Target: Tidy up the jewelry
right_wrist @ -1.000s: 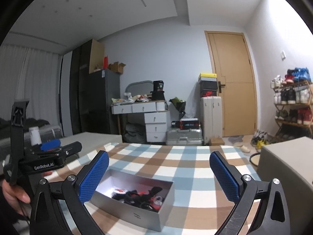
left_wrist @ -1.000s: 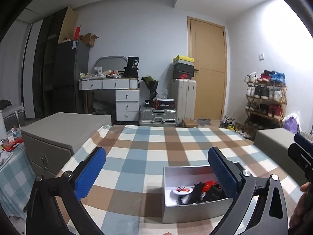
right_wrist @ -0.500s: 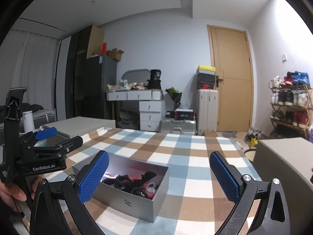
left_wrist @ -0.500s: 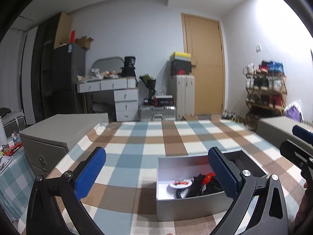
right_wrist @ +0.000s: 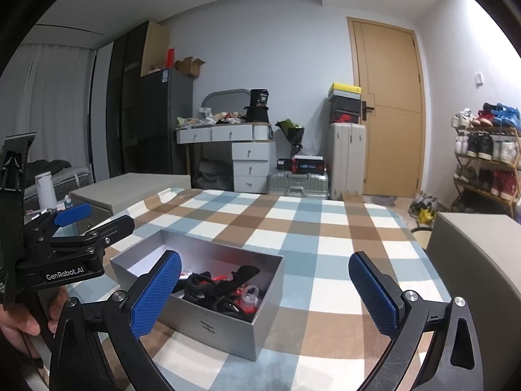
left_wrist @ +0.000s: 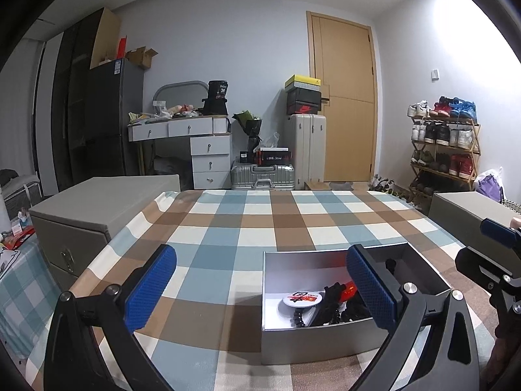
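The silver box (right_wrist: pixel 208 296) sits open on the checked cloth (right_wrist: pixel 325 228), holding a black-and-red jewelry tangle (right_wrist: pixel 224 290) and a round badge (left_wrist: pixel 302 299). Both grippers — left gripper (left_wrist: pixel 260 290), right gripper (right_wrist: pixel 265 293) — hover above the box, jaws wide and empty. This fits either pieces waiting to be sorted or pieces gathered in.

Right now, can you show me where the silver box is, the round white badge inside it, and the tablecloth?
silver box (right_wrist: pixel 228 325), right wrist view, front wall.
round white badge (left_wrist: pixel 302 299), left wrist view, its face.
tablecloth (right_wrist: pixel 325 228), right wrist view, bare checks behind the box.
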